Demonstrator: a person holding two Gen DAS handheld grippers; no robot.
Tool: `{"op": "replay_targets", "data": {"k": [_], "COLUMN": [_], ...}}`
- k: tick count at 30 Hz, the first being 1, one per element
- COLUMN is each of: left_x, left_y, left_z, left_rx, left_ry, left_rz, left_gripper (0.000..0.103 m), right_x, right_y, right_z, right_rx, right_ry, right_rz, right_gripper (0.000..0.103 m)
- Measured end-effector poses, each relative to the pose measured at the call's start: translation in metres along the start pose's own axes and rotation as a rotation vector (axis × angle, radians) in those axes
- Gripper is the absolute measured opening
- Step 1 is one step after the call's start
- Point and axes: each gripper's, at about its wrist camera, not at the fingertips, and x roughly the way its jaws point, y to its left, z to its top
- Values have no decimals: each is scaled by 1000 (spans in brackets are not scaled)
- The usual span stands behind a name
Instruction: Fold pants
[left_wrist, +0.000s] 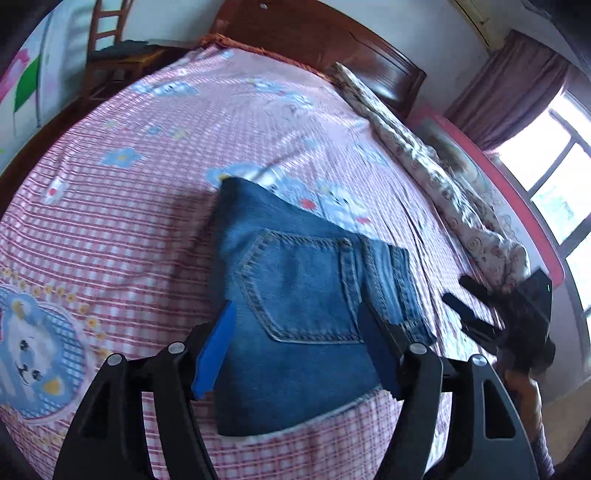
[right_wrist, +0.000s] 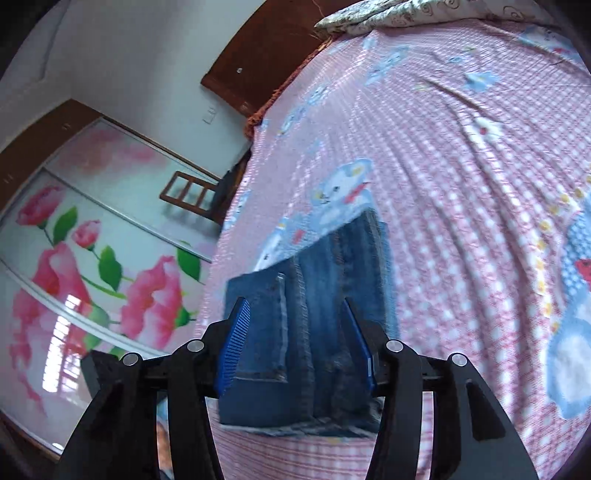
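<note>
Denim pants (left_wrist: 295, 295) folded on checked bedsheet (left_wrist: 147, 206), rumpled quilt (left_wrist: 443, 177) alongside

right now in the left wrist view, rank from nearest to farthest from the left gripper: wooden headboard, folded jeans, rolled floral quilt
1. folded jeans: lying between the open fingers of the left gripper, at the near edge of the bed.
2. rolled floral quilt: along the bed's right side, past the jeans.
3. wooden headboard: at the bed's far end, top of view.

no readable text or labels anywhere here.
</note>
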Motion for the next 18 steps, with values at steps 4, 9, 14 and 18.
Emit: {"op": "replay_targets", "data": {"k": [4,9,14,18], "left_x": [42,55,55,54], "left_y": [-6,-3,1,-2], "left_z": [-17,-22,-21,-29], "left_rx": [24,44,22,35], "left_ry": [101,89,90,71], "left_rz": [66,74,68,71], "left_gripper": [67,68,68,68], "right_x": [52,115,99,65], "right_y": [26,-12,3,15], "right_z": [19,17,15,-10], "right_rx": [40,224,167,133], "right_ry": [19,109,130,147], "right_rz": [106,-25,-90,-15], "right_gripper": [50,78,76,76]}}
